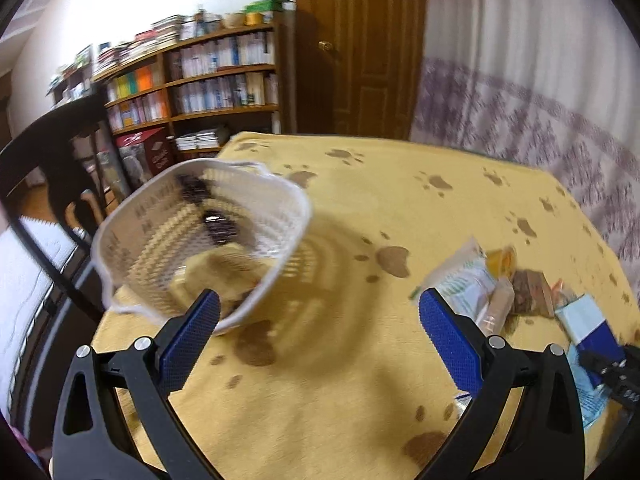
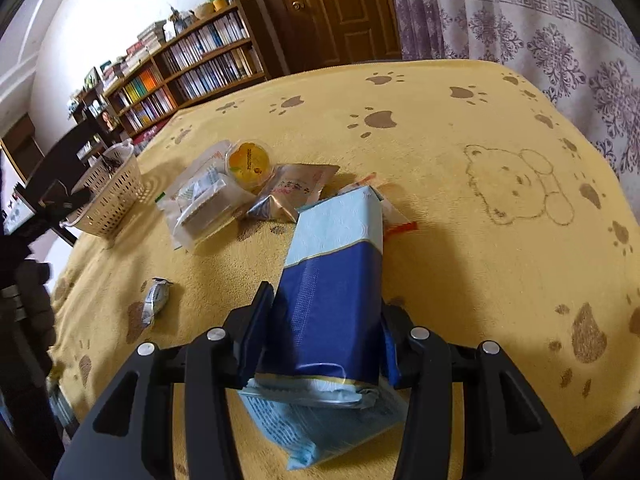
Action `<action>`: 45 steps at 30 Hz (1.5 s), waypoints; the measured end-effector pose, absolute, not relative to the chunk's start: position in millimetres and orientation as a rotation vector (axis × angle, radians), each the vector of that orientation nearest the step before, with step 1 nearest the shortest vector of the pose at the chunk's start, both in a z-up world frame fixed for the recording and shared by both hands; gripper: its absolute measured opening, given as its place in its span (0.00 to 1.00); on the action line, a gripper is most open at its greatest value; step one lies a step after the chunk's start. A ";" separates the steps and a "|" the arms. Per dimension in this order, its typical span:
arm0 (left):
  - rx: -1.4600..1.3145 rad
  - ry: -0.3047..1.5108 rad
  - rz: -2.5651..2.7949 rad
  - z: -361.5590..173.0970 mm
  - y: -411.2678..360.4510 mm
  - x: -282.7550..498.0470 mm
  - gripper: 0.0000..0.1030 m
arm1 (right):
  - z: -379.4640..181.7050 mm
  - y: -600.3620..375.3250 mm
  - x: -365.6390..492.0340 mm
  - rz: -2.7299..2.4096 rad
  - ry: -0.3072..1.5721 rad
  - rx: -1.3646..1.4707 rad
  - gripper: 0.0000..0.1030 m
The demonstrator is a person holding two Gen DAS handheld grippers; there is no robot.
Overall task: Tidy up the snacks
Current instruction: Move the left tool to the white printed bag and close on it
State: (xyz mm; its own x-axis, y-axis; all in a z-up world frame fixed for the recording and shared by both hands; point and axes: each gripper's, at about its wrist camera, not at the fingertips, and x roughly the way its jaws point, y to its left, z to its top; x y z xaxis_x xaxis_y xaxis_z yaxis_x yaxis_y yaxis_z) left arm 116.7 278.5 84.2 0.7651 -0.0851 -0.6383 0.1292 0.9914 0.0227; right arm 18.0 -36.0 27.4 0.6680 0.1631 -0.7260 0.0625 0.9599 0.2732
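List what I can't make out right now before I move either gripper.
- Basket contents, left wrist view: motion blur smears the dark wrappers inside.
- Blue-and-white pack, right wrist view: its near end is hidden between the right gripper fingers; its print is too blurred to read.
- Snack pile, left wrist view: blurred, partly behind a left gripper finger.

A blue and pale-blue pack point(image 2: 332, 280) is clamped between the jaws of the right hand-held gripper point(image 2: 320, 320), tilted up off the desk point(image 2: 460, 240). Beyond it lies a heap of snacks: a clear bag point(image 2: 200, 204), an orange jelly cup point(image 2: 248, 160) and a brown sachet point(image 2: 296, 188). A small silver wrapper point(image 2: 154, 300) lies alone near the left edge. The white basket point(image 1: 200, 240) sits at the far left corner, with dark packets inside.
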 end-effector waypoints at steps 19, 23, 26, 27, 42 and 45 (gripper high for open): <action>0.456 0.645 -0.274 38.6 153.5 153.2 0.98 | 31.7 -75.8 9.1 0.101 0.786 0.391 0.45; 0.511 0.624 -0.288 37.4 141.8 146.7 0.97 | 30.7 -72.7 9.6 0.111 0.788 0.386 0.45; 0.525 0.619 -0.299 38.0 140.9 143.9 0.97 | 30.2 -69.8 10.4 0.119 0.790 0.380 0.45; 0.524 0.623 -0.303 38.4 141.7 143.7 0.97 | 30.3 -70.0 10.5 0.118 0.790 0.381 0.46; 0.598 0.630 -0.275 34.5 159.5 168.0 0.98 | 28.3 -79.0 12.3 0.095 0.786 0.406 0.50; 0.590 0.660 -0.232 26.1 170.7 175.6 0.98 | 28.4 -79.4 11.7 0.095 0.786 0.406 0.50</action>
State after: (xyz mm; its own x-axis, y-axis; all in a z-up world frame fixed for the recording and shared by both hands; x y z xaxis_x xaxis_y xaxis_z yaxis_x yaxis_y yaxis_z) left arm 175.6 170.7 26.1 0.7717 -0.0194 -0.6356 0.3826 0.8125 0.4397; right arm 11.7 -79.4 28.4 0.7068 0.2324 -0.6682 0.0665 0.9185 0.3897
